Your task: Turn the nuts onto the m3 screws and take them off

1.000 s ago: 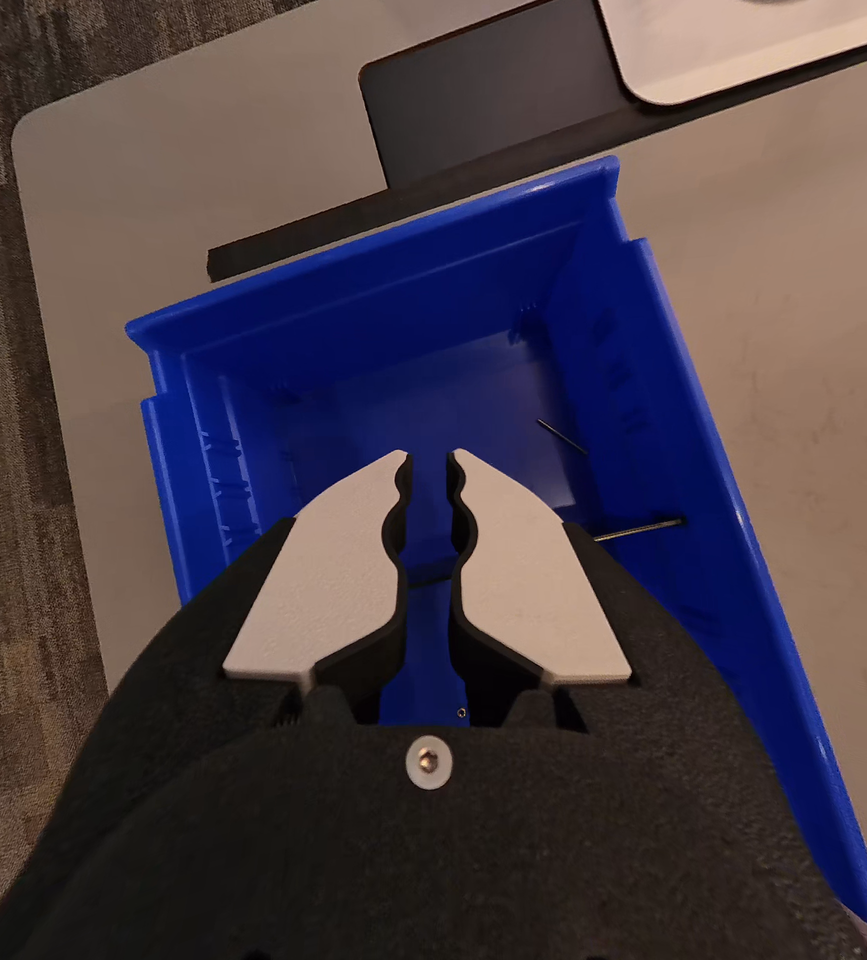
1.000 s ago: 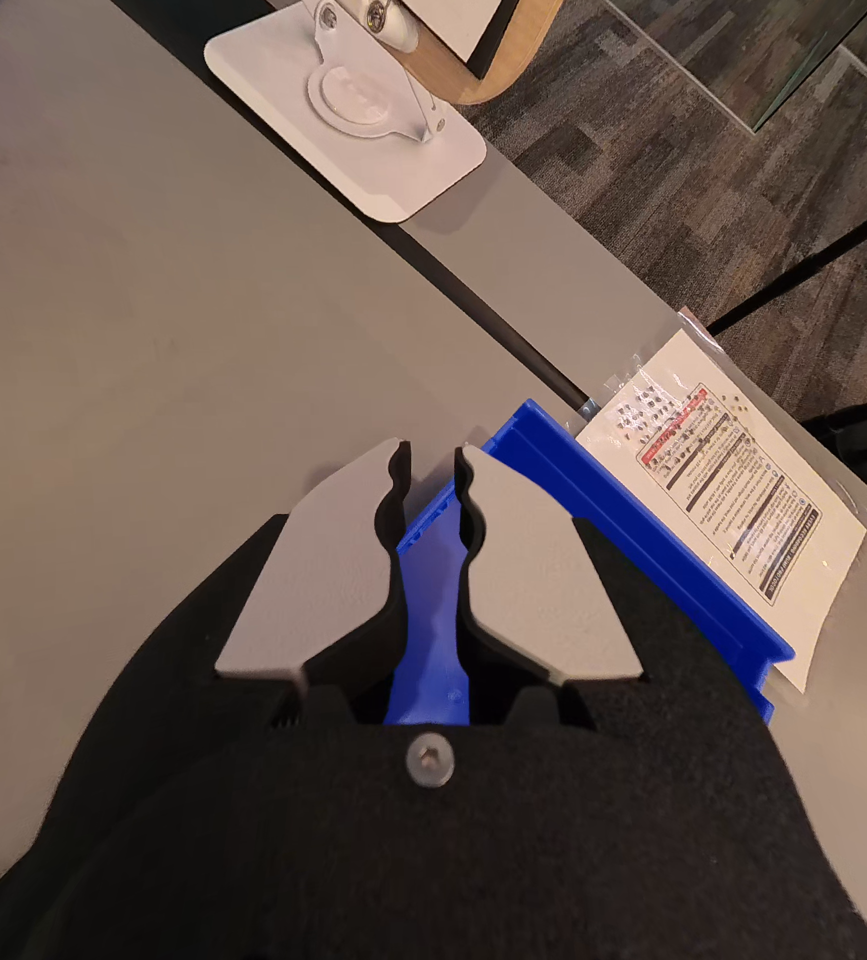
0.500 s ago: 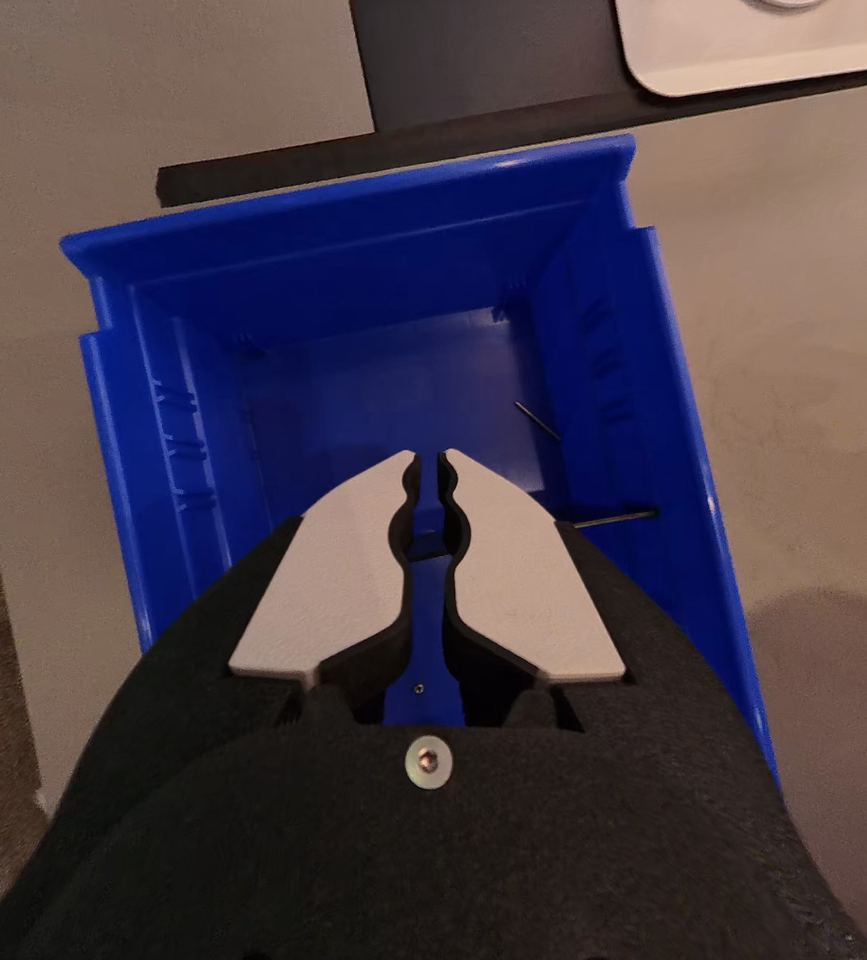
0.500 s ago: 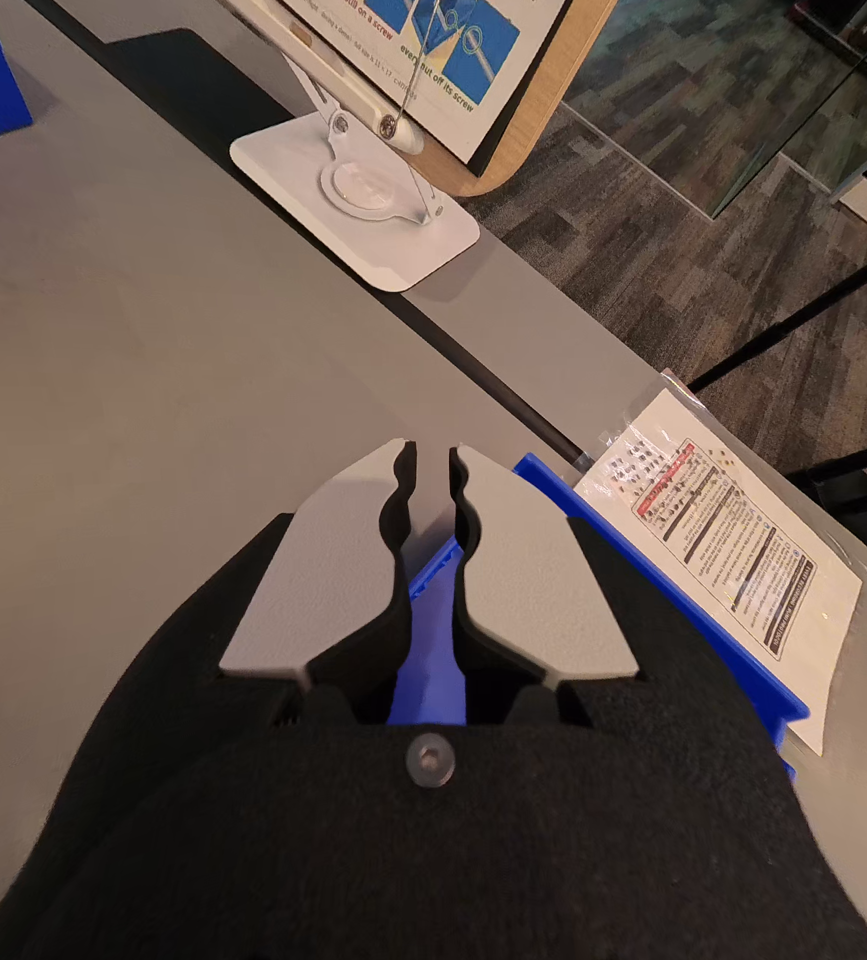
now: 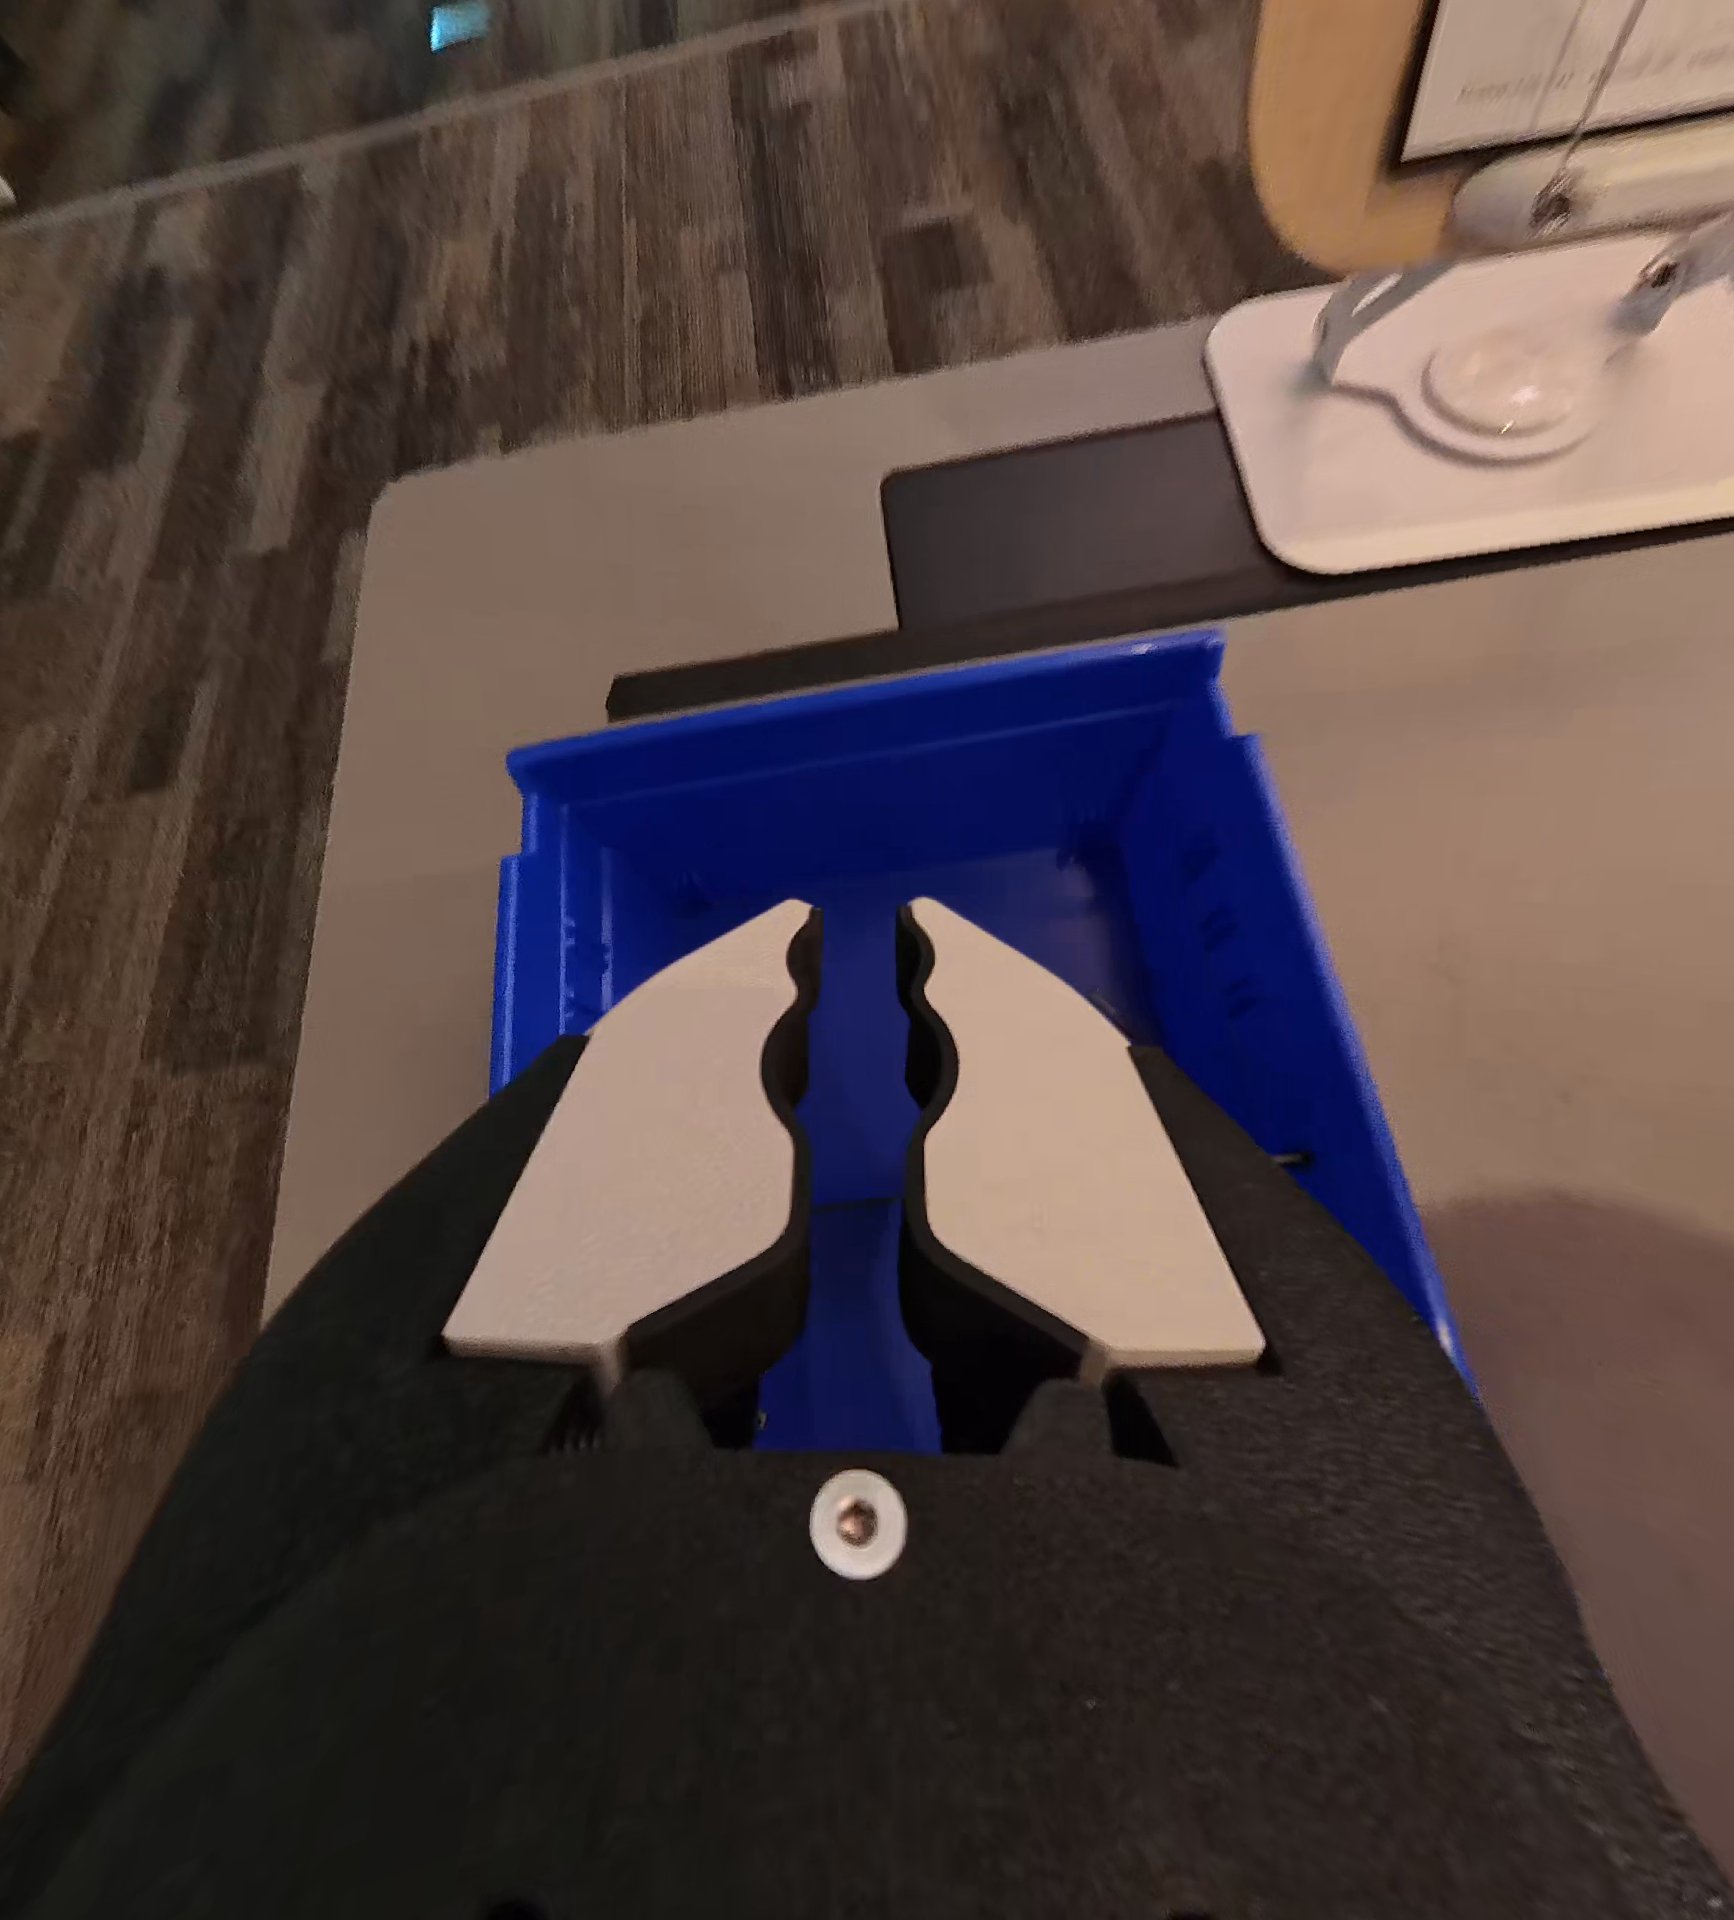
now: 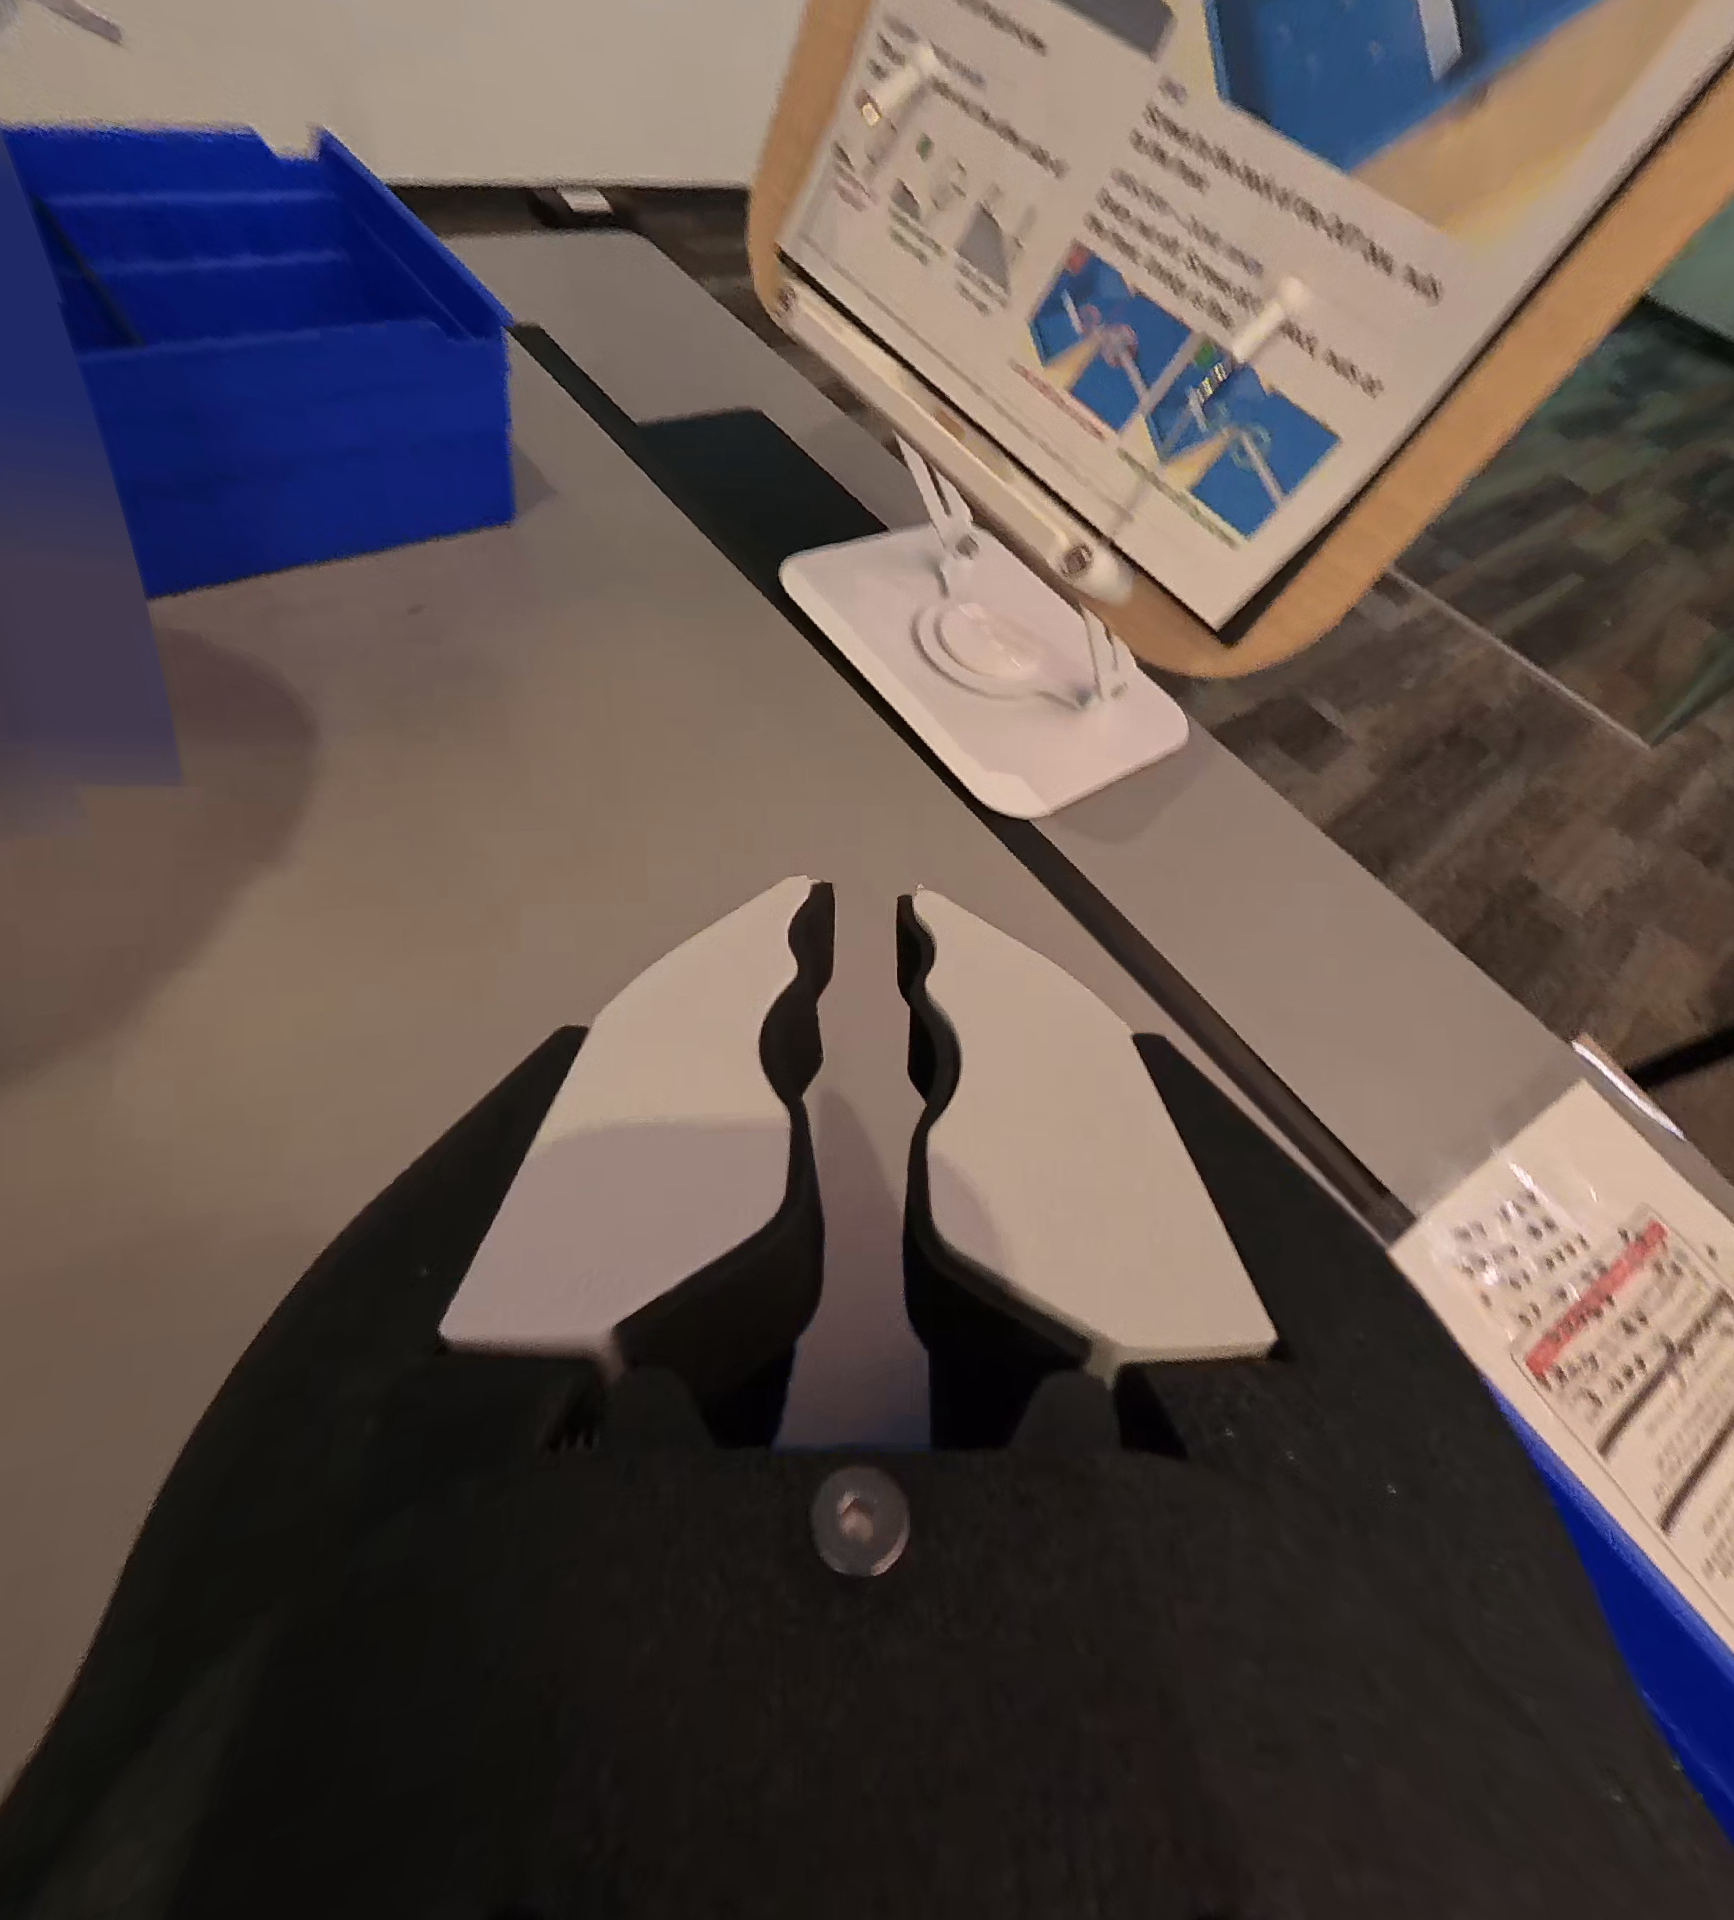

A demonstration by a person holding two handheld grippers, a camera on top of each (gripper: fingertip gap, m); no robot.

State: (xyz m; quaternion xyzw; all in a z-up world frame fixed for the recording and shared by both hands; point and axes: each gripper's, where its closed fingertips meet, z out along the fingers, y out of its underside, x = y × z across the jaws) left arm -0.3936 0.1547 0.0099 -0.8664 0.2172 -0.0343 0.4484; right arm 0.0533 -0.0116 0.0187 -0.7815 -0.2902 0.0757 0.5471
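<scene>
In the left wrist view my left gripper (image 5: 858,914) hangs over the open blue bin (image 5: 863,717). Its jaws stand a little apart and only the bin's blue floor shows between the pads. The end of a thin dark screw (image 5: 1294,1158) pokes out beside the right finger, against the bin's right wall. In the right wrist view my right gripper (image 6: 863,899) is above the bare grey table (image 6: 530,883). Its jaws are a little apart and nothing is between them. No nut shows in either view. Both views are blurred by motion.
A second blue bin (image 6: 1673,1662) lies at the lower right, with a clear bag and printed label (image 6: 1621,1351) beside it. The first bin also shows at the far left (image 6: 302,395). A sign board (image 6: 1258,260) on a white stand (image 6: 988,665) stands at the table's back edge. The left gripper's tips are roughly 50 cm from the right gripper's.
My left gripper has drawn back and tilted up from inside the bin; its jaws narrowed on nothing and widened again. My right gripper has tilted up off its bin, jaws slightly narrower.
</scene>
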